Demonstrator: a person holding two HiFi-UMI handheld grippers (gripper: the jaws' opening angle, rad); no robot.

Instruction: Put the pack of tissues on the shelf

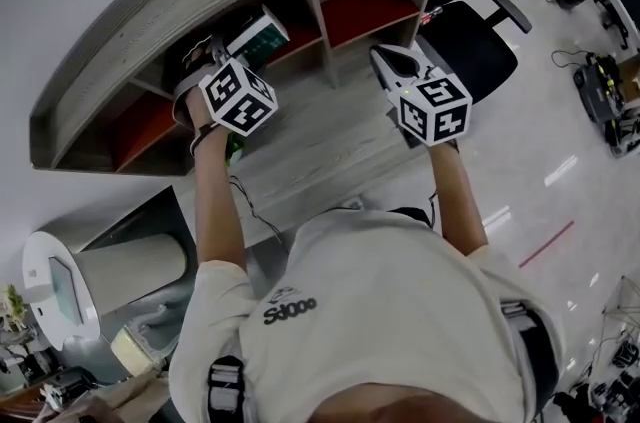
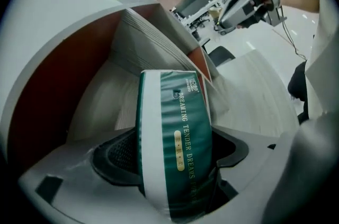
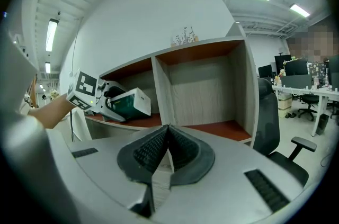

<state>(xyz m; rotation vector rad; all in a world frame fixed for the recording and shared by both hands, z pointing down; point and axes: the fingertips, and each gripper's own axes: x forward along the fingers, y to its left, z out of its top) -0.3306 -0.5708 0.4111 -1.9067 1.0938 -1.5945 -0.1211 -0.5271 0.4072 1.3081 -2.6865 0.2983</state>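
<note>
Nearby, the right gripper point(image 3: 167, 133) shows ribbed black pads shut together on nothing, while the left gripper point(image 2: 177, 163) clamps the glossy green-and-white pack of tissues point(image 2: 180, 117) over a red-floored, pale woodgrain compartment of the far shelf point(image 3: 200, 80).

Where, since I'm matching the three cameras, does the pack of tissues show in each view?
Head view: pack of tissues upper left of centre, poking into the shelf.
Left gripper view: bottom centre, upright, clamped in the left gripper's tongs.
Right gripper view: left of centre, at the left compartment.
Shared landmark: the shelf's upright divider, just right of the pack.
</note>
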